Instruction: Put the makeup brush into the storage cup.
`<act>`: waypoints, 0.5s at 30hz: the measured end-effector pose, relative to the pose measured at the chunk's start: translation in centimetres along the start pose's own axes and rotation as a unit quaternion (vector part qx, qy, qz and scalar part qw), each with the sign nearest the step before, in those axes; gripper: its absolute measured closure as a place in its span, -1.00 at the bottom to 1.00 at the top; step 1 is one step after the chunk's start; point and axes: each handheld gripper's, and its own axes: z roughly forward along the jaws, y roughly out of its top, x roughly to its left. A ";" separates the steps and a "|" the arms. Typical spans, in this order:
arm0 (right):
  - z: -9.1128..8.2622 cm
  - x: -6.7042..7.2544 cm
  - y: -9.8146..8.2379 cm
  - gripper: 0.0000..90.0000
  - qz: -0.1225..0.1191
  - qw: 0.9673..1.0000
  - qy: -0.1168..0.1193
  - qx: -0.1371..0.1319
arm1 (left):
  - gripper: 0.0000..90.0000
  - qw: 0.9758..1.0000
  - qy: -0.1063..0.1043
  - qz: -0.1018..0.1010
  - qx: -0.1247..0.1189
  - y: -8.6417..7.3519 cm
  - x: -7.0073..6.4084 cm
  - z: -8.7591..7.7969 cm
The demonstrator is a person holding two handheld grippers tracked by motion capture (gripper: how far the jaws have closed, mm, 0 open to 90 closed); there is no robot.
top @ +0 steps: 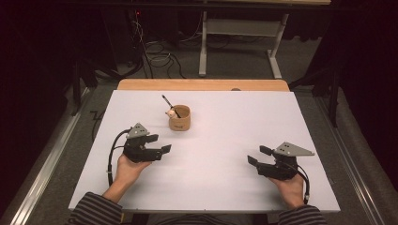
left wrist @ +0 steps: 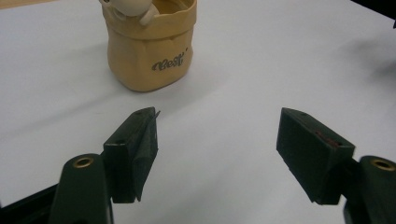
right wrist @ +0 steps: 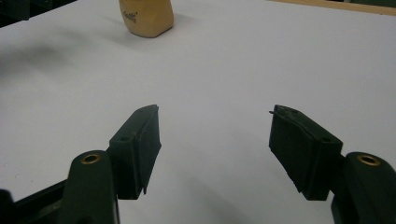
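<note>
A tan bag-shaped holder (top: 179,118) with dark lettering stands on the white table sheet (top: 220,140), left of centre. A black pen (top: 168,103) with a small pale figure on it leans out of the holder toward the far left. My left gripper (top: 162,144) rests near the table's left side, open, nothing between its jaws, aimed right with the holder (left wrist: 149,46) a short way beyond. At the right side lies my right gripper (top: 258,155), open and empty, pointing left; the holder (right wrist: 146,17) stands far off at its upper left.
A wooden table edge (top: 202,85) runs along the far side of the sheet. Beyond it stand a white metal frame (top: 239,33) and loose cables (top: 159,54) on the floor. A metal rail (top: 47,154) lines the left side.
</note>
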 end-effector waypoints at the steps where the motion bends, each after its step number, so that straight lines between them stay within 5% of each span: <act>1: 0.0 0.0 0.0 -0.22 0.000 1.000 0.000 0.000 | -0.33 1.000 -0.001 0.001 0.002 0.0 0.0 0.1; 15: 0.0 0.0 0.0 -0.22 0.001 1.000 0.001 0.000 | -0.32 1.000 0.001 0.000 0.003 -0.2 0.2 0.2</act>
